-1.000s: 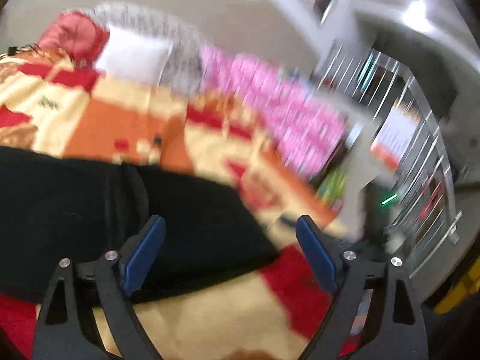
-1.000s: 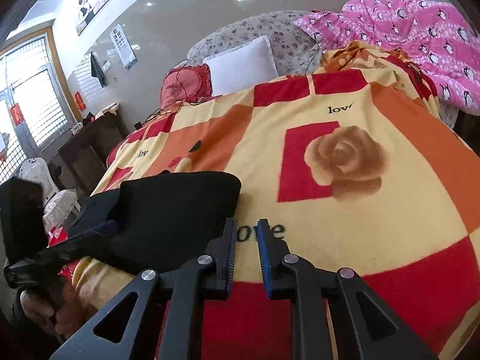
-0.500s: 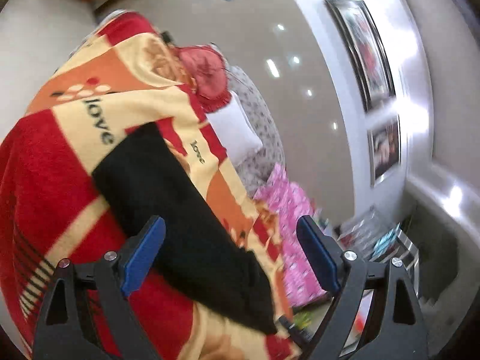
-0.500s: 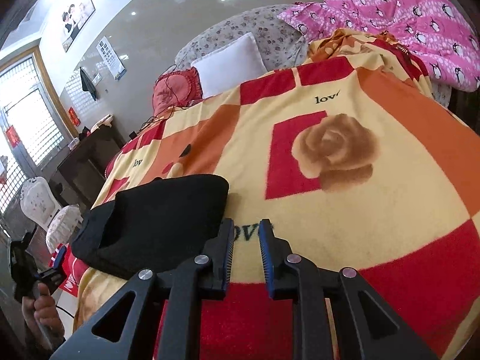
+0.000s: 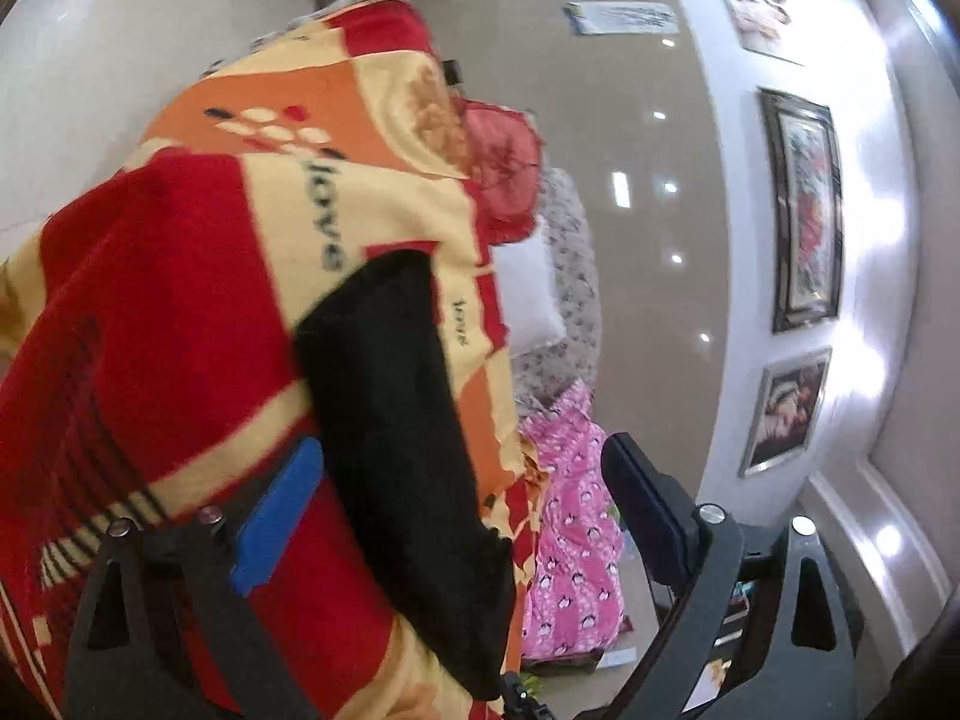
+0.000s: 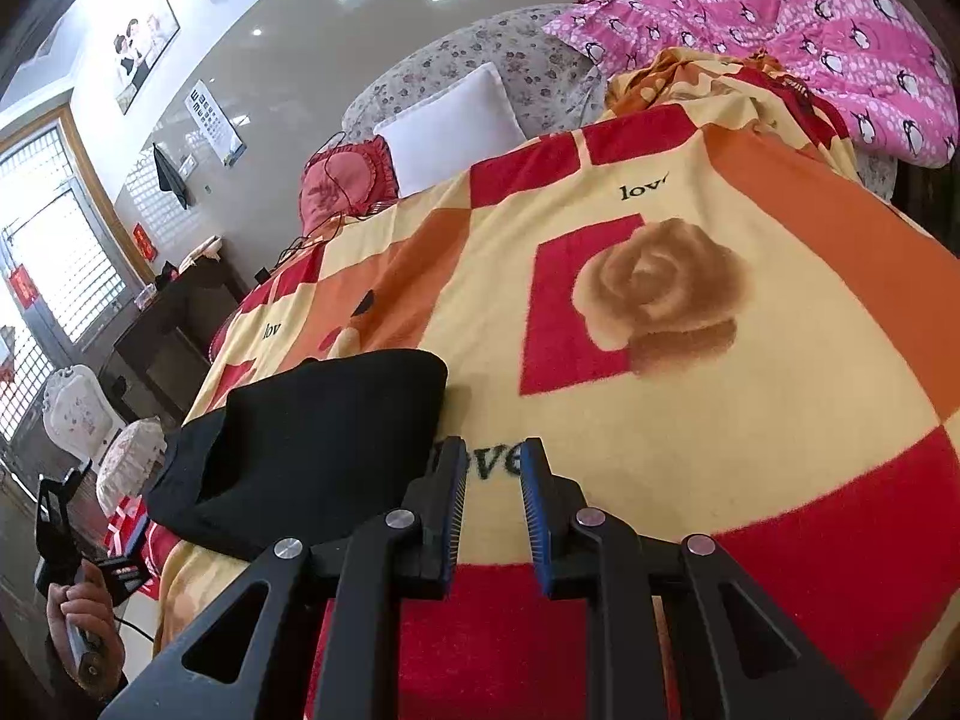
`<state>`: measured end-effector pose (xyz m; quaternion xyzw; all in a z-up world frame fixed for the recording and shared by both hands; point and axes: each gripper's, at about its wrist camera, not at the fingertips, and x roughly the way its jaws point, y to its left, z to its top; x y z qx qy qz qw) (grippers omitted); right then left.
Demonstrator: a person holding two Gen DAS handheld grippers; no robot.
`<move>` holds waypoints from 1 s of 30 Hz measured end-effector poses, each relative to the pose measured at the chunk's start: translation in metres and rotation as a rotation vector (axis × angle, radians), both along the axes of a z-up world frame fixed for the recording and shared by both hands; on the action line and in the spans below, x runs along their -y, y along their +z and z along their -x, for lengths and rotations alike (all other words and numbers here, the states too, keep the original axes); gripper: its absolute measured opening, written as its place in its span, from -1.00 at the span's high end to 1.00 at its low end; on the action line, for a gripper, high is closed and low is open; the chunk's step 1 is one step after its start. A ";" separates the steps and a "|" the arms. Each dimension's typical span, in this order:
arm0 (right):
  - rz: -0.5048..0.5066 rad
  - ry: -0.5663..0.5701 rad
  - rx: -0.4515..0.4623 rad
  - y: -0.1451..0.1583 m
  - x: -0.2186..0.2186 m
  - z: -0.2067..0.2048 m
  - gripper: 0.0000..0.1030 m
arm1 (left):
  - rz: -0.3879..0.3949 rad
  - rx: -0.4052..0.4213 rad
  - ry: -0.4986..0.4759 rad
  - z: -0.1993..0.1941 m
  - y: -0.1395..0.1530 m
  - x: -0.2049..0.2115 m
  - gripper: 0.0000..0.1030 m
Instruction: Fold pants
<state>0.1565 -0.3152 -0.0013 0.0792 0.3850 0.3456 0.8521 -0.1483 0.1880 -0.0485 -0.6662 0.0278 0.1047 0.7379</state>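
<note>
Folded black pants (image 6: pixel 312 432) on blanket (image 6: pixel 690 420), left hand-held gripper (image 5: pixel 462 516) spread wide and empty, right hand-held gripper (image 6: pixel 492 480) narrowly parted, empty

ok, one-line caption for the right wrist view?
Right hand-held gripper hovering slightly open beside folded black pants on a rose-patterned blanket.

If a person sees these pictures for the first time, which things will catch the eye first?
First, the bright red, orange and yellow fleece blanket with its big brown rose, covering the whole bed. On its left part lies the folded black pants, a dark block against the colours. Behind, at the upper right, a pink penguin-print quilt is heaped.
</note>
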 end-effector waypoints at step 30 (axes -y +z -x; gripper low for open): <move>-0.019 -0.017 -0.008 -0.002 0.006 -0.002 0.60 | 0.184 0.047 -0.020 -0.009 -0.004 -0.002 -1.00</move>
